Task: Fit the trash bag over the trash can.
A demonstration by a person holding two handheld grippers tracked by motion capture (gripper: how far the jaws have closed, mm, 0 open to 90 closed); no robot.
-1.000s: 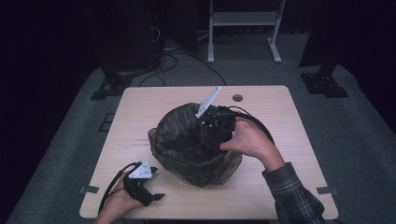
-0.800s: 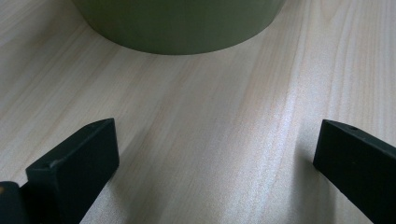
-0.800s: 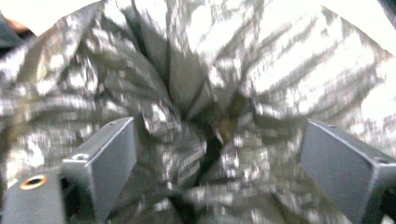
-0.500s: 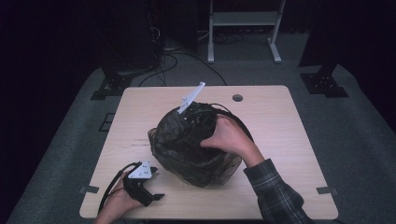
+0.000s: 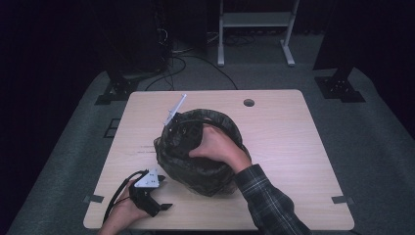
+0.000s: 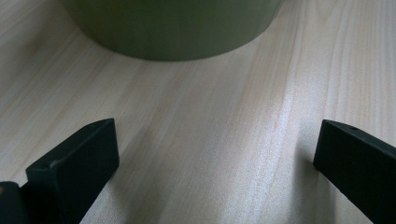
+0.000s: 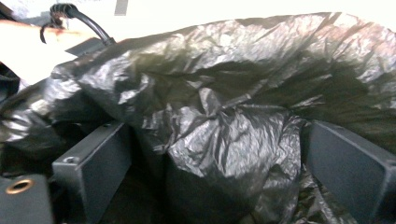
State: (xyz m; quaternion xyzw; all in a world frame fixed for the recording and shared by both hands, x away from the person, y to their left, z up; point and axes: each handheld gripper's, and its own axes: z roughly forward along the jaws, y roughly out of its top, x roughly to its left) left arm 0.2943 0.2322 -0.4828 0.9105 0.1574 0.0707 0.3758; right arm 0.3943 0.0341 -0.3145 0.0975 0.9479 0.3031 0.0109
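While the bag (image 5: 195, 161) already drapes over the bin (image 6: 173, 28) at mid-table, lining looks partly done; right gripper (image 7: 219, 163) sits inside the bin, jaws spread with crumpled film between them, not pinched; left gripper (image 5: 147, 193) rests apart on the table (image 5: 293, 147), jaws wide, empty; tucking the bag remains.

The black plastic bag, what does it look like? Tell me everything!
The crinkly black plastic bag is thin, shiny and full of wrinkles. It drapes over a round green bin in the middle of the light wooden table. The right hand reaches into its open top, and folds of it bulge between the right gripper's open jaws.
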